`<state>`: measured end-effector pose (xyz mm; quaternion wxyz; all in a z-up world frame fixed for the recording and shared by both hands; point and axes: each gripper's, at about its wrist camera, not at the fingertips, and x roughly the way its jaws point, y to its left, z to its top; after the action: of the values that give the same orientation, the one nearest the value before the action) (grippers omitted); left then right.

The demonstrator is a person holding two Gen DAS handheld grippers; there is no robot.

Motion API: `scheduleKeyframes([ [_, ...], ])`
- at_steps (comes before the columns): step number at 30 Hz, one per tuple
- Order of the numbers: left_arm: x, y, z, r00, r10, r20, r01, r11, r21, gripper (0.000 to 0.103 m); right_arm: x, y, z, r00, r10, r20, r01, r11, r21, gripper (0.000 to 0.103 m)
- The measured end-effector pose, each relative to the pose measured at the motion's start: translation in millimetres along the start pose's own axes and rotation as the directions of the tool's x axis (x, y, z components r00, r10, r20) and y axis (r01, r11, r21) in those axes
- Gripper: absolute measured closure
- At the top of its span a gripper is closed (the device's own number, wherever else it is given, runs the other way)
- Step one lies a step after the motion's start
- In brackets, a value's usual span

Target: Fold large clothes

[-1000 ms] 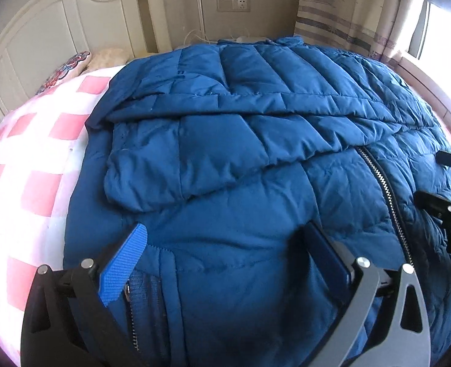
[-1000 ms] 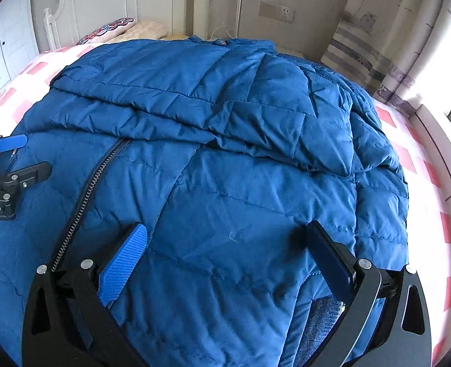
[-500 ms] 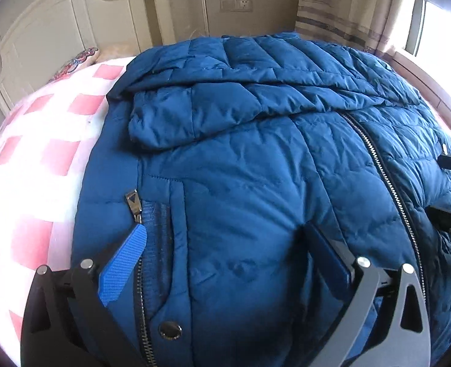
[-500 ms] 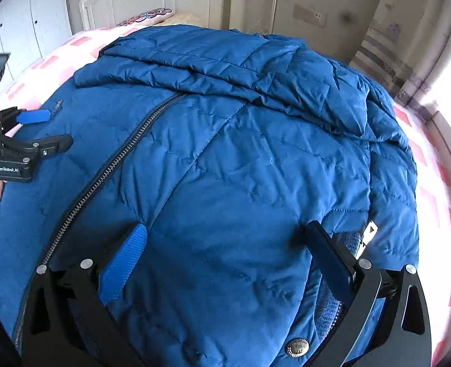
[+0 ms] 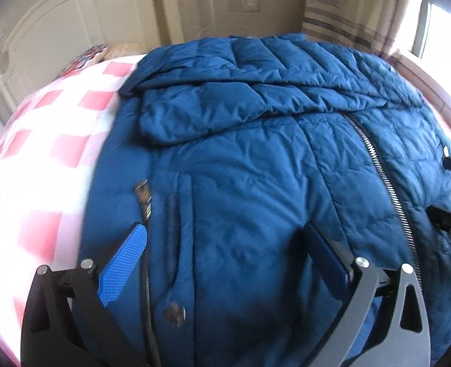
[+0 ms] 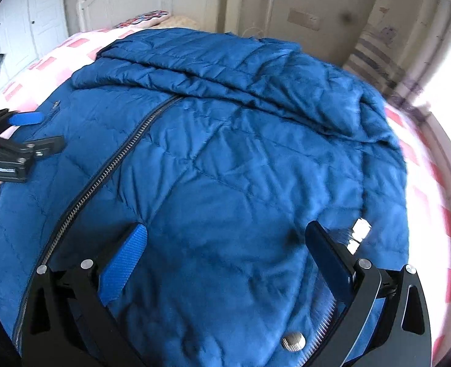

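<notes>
jacket (image 5: 256,183) | flat on bed, under both spread hand-held grippers

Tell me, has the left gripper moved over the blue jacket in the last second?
Yes. The left gripper has drawn back toward the hem of the blue jacket: the pocket zipper pull and a snap button now show in front of it.

A bed (image 5: 42,159) with a pink-and-white checked cover stood against a cream panelled headboard (image 5: 72,30). Striped curtains (image 5: 348,24) hung beside a bright window (image 5: 439,30); a wall socket (image 5: 244,4) sat between them.
</notes>
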<state>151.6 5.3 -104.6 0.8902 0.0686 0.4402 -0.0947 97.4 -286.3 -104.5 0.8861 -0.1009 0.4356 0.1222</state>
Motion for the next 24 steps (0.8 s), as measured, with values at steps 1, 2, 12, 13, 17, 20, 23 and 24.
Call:
scheduleKeyframes([
  [1, -11, -4, -5, 0.999, -0.039, 0.015, 0.039, 0.999, 0.001, 0.002, -8, 0, -3, 1.0, 0.004, 0.017, -0.004, 1.0, -0.001, 0.004],
  [2, -19, -7, -7, 0.997, -0.069, 0.025, 0.068, 0.998, 0.015, 0.002, -22, 1, -7, 0.998, 0.043, 0.046, -0.042, 0.999, -0.012, 0.004],
  [12, -26, -60, -45, 1.0, 0.0, 0.029, -0.008, 0.967, 0.255, 0.002, -32, 25, -45, 0.991, 0.132, -0.012, -0.133, 0.985, -0.111, 0.004],
  [13, -28, -58, -45, 1.0, -0.006, 0.022, 0.0, 0.967, 0.254, 0.002, -35, 23, -46, 0.993, 0.115, -0.009, -0.115, 0.987, -0.114, 0.004],
  [17, -56, -21, -62, 0.996, 0.039, 0.084, -0.054, 0.981, 0.185, 0.002, -65, -10, -70, 0.997, 0.047, 0.053, -0.046, 0.998, -0.031, 0.004],
  [20, -73, 18, -78, 0.993, 0.08, 0.09, -0.088, 0.993, 0.084, 0.002, -89, -51, -103, 0.997, -0.024, 0.071, 0.015, 0.992, 0.127, 0.004],
  [23, -80, 46, -92, 0.992, 0.104, 0.067, -0.105, 0.994, 0.011, 0.002, -104, -75, -137, 0.998, -0.05, 0.046, 0.038, 0.971, 0.238, 0.004],
  [24, -80, 54, -97, 0.992, 0.113, 0.052, -0.113, 0.994, -0.004, 0.002, -106, -79, -147, 0.999, -0.048, 0.024, 0.041, 0.966, 0.256, 0.004],
])
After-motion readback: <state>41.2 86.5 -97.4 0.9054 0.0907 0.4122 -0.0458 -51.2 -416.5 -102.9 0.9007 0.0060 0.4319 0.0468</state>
